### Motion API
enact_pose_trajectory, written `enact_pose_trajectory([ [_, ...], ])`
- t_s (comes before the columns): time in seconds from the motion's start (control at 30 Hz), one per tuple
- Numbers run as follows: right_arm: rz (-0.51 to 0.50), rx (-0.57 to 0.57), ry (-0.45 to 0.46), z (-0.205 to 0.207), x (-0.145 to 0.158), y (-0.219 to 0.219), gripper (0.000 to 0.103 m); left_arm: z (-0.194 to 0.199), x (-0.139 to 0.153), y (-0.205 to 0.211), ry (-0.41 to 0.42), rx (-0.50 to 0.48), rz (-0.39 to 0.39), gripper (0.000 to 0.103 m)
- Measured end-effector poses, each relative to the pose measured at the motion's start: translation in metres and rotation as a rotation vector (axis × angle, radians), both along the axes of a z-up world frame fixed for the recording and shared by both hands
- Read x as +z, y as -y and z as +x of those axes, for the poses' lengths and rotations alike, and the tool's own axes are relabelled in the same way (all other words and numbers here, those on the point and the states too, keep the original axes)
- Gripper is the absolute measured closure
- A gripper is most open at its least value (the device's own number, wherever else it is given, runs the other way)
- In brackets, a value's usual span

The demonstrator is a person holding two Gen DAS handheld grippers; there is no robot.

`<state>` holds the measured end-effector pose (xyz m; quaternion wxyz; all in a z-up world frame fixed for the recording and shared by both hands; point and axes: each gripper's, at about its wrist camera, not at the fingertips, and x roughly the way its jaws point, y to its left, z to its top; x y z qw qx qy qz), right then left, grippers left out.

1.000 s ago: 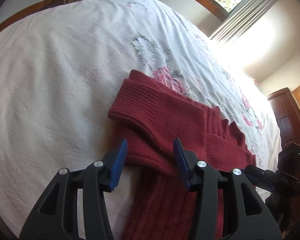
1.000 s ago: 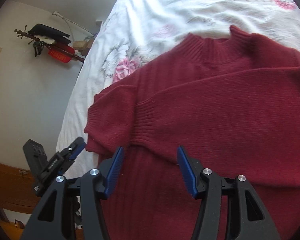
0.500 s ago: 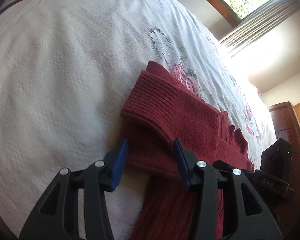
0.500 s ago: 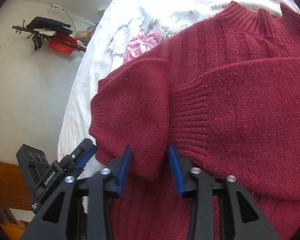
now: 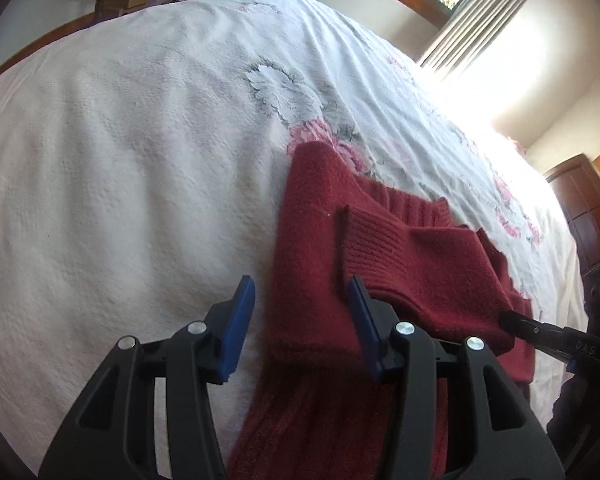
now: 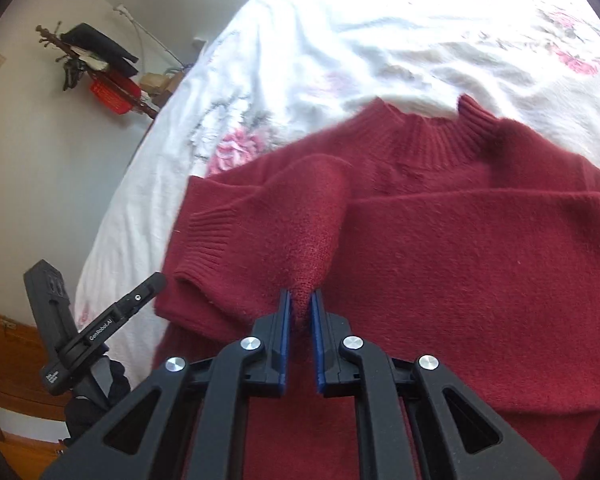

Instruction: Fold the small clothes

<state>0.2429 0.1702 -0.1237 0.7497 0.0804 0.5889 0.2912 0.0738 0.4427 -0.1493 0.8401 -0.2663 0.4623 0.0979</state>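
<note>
Red knitted sweater (image 6: 440, 248) pinched by right gripper (image 6: 300, 304) at six o'clock could slip if tugged; left gripper (image 5: 300, 312) gapes.

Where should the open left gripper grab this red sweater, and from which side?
Probably the folded left edge of the sweater, which already sits between the open left gripper's pads. Come in low from the bare bedspread side: the edge is a thick, raised roll there, and the right gripper already pinches a fold further in.
</note>
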Motion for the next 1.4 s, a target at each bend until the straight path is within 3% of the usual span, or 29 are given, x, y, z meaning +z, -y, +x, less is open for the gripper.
enact_pose_trajectory([
  [0.07, -0.027, 0.0, -0.038, 0.002, -0.019, 0.002, 0.093, 0.003, -0.016, 0.004, -0.042, -0.016, 0.015, 0.055],
  [0.13, -0.06, 0.013, -0.028, 0.001, -0.025, -0.001, 0.09, 0.002, -0.02, 0.003, -0.032, -0.026, 0.024, 0.054],
  [0.23, -0.134, 0.037, 0.05, -0.004, -0.009, -0.008, 0.079, -0.004, -0.016, -0.008, -0.01, -0.019, -0.032, 0.054],
  [0.33, -0.166, 0.077, 0.156, -0.013, 0.019, -0.018, 0.077, -0.01, -0.006, -0.019, 0.012, 0.014, -0.059, 0.054],
  [0.5, -0.14, 0.223, 0.168, -0.028, 0.026, -0.064, 0.063, -0.022, 0.011, -0.035, 0.026, 0.074, -0.054, 0.053],
  [0.67, -0.211, 0.319, 0.177, -0.042, 0.007, -0.114, 0.063, -0.025, 0.016, -0.041, 0.025, 0.1, -0.046, 0.053],
  [0.77, -0.3, 0.3, 0.212, -0.04, -0.005, -0.121, 0.064, -0.023, 0.01, -0.037, 0.012, 0.089, -0.055, 0.053],
  [0.8, -0.293, 0.283, 0.201, -0.036, -0.009, -0.117, 0.071, -0.021, 0.008, -0.035, 0.007, 0.082, -0.055, 0.053],
  [0.83, -0.27, 0.264, 0.183, -0.032, -0.011, -0.112, 0.084, -0.021, 0.006, -0.032, 0.003, 0.074, -0.052, 0.053],
  [0.9, -0.188, 0.212, 0.149, -0.023, -0.009, -0.096, 0.097, -0.019, 0.004, -0.026, 0.0, 0.058, -0.035, 0.053],
  [1.03, -0.013, 0.068, 0.104, -0.005, 0.012, -0.047, 0.097, -0.015, 0.009, -0.009, 0.014, 0.014, 0.021, 0.053],
  [1.13, 0.059, -0.014, 0.073, 0.004, 0.025, -0.004, 0.097, -0.011, 0.014, 0.005, 0.028, -0.026, 0.046, 0.052],
  [1.3, 0.077, -0.153, 0.029, 0.014, 0.03, 0.067, 0.097, -0.004, 0.01, 0.021, 0.019, -0.058, 0.081, 0.049],
  [1.4, 0.03, -0.207, 0.032, 0.013, 0.024, 0.105, 0.097, -0.002, 0.005, 0.026, 0.008, -0.067, 0.11, 0.048],
])
